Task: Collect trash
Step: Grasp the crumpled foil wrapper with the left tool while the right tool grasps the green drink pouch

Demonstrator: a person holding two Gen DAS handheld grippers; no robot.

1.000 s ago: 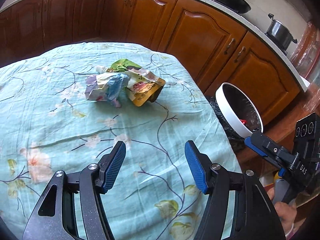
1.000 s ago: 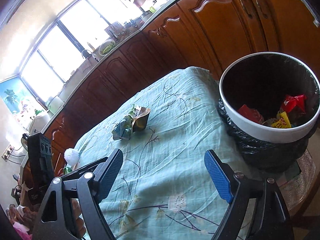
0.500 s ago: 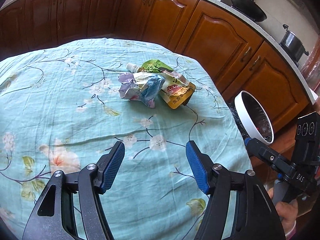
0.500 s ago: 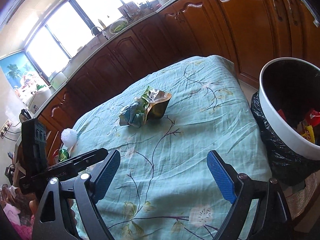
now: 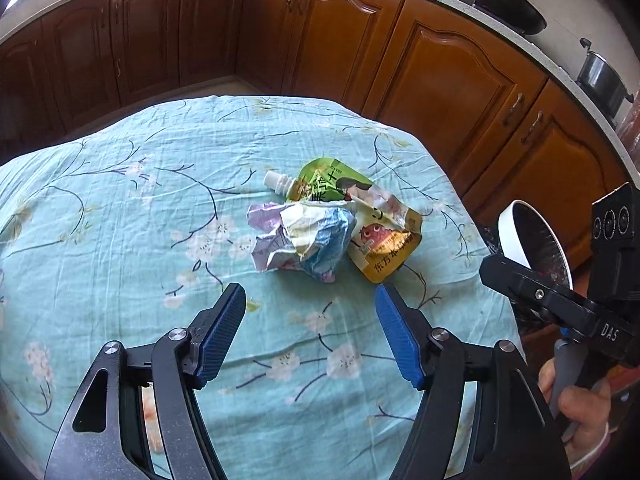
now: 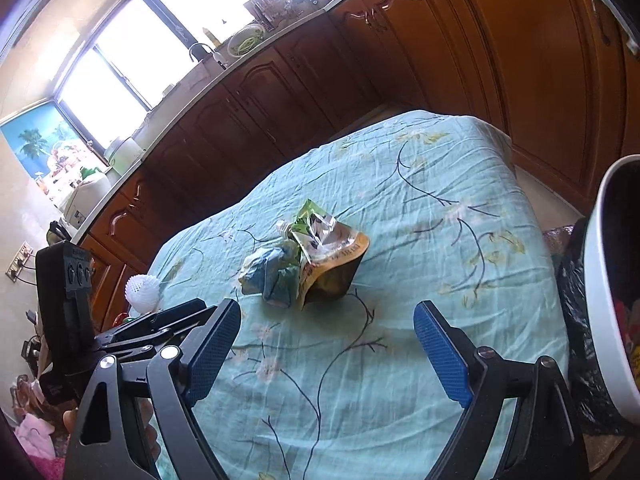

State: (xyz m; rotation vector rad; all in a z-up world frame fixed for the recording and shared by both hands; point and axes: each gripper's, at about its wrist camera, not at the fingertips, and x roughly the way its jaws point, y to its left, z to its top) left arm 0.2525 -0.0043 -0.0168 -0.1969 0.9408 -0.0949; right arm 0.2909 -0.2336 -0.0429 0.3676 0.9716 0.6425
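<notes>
A small heap of trash lies on the teal flowered tablecloth point(image 5: 120, 208): a crumpled white, blue and purple wrapper point(image 5: 304, 240), a green spouted pouch point(image 5: 320, 182) and a torn yellow pouch point(image 5: 384, 240). In the right wrist view the wrapper point(image 6: 268, 272) and the yellow pouch point(image 6: 332, 264) lie just ahead. My left gripper point(image 5: 310, 308) is open and empty, close in front of the wrapper. My right gripper point(image 6: 328, 336) is open and empty, a short way before the heap. The white-rimmed trash bin point(image 6: 600, 300) with a black liner stands off the table's right side.
The bin also shows in the left wrist view point(image 5: 520, 232), behind the right gripper's body point(image 5: 560, 304). Brown kitchen cabinets point(image 5: 320, 40) curve around the table. A white mesh ball point(image 6: 142, 292) sits past the table's left edge. The tablecloth hangs over the table edges.
Both grippers have moved toward the trash heap, which now looks larger and nearer. The bin has slid toward the right edge of both views. Both jaws have stayed open.
</notes>
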